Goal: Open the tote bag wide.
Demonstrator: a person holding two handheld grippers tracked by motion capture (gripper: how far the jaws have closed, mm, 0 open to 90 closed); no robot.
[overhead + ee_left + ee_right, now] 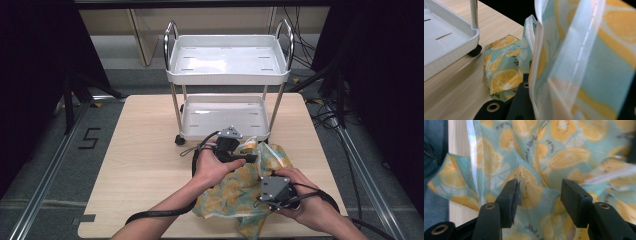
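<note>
Your left gripper (246, 156) is clamped on a raised fold of the lemon-print bag (240, 192), holding its white seamed hem up off the worktop (145, 150). In the left gripper view that fold hangs close: thin, slightly glossy sheet, pale teal ground, orange-yellow citrus slices, a milky translucent band with a stitched line down it. Behind it a crumpled bunch of the same material sits on the worktop just beside the cart's black caster (475, 50).

Your right gripper (539, 192) has its jaws apart, with a clear gap between the two black pads. No fold lies between them; the printed sheet spreads beyond them, creased into soft ridges, and small dark script shows among the fruit. An earlier picture is lacking, so note only that spread stance. In the high view this gripper sits low over the near right part of the bag, grey three-cornered plate up, your hand wrapped around it.

The bag lies rumpled on the near right of the worktop, between your two hands, its near edge reaching the worktop's front.

Worktop: pale wood grain, matt, rounded corners. Beyond the bag stands a white two-tier cart (227, 67): shallow moulded trays, smooth and slotted, chrome tube uprights and looped handles.
</note>
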